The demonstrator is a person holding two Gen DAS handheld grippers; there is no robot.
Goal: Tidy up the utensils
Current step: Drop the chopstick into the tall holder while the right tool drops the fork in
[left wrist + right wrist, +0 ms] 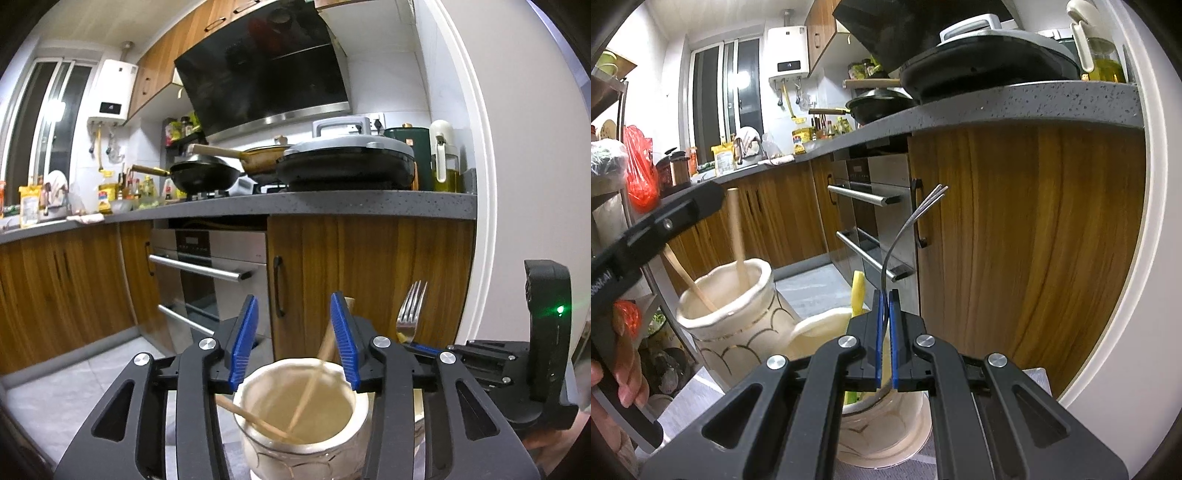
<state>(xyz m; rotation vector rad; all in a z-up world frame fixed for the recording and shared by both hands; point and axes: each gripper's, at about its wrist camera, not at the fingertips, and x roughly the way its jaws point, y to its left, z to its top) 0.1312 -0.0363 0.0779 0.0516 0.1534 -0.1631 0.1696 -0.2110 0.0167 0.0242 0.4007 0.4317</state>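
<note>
Two cream jars stand side by side: the left jar (731, 317) holds two wooden chopsticks (738, 236), and the right jar (882, 432) holds a yellow-handled utensil (857, 293). The left gripper (293, 339) hovers just above the left jar's mouth, its jaws parted and gripping nothing, one chopstick leaning loose between them. The right gripper (884, 332) is clenched on one fork (916, 218), tines up, directly over the right jar.
</note>
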